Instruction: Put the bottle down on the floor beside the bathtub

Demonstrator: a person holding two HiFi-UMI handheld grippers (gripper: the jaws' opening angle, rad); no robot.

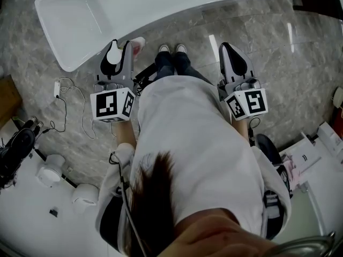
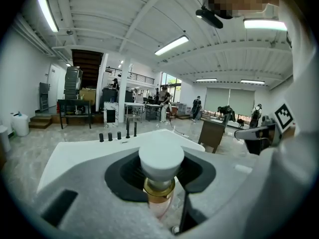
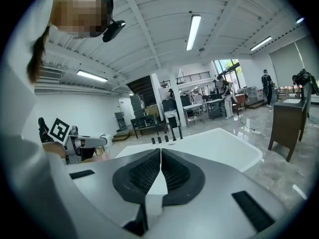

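Observation:
The bottle (image 2: 160, 159) has a wide white cap, a gold collar and a pale pink body. My left gripper (image 2: 160, 171) is shut on it just under the cap, pads on either side. In the head view the bottle (image 1: 114, 54) is held in the left gripper (image 1: 120, 57) above the marble floor, close to the near corner of the white bathtub (image 1: 134, 9). My right gripper (image 1: 229, 55) hangs on the other side of the person's body. In its own view the right gripper (image 3: 160, 159) has its jaws pressed together with nothing between them.
The person's shoes (image 1: 172, 49) stand on grey marble floor just in front of the tub. A white plug and cables (image 1: 57, 88) lie on the floor at left. Round white items (image 1: 51, 171) sit lower left. A wooden cabinet (image 3: 289, 123) stands beyond the tub.

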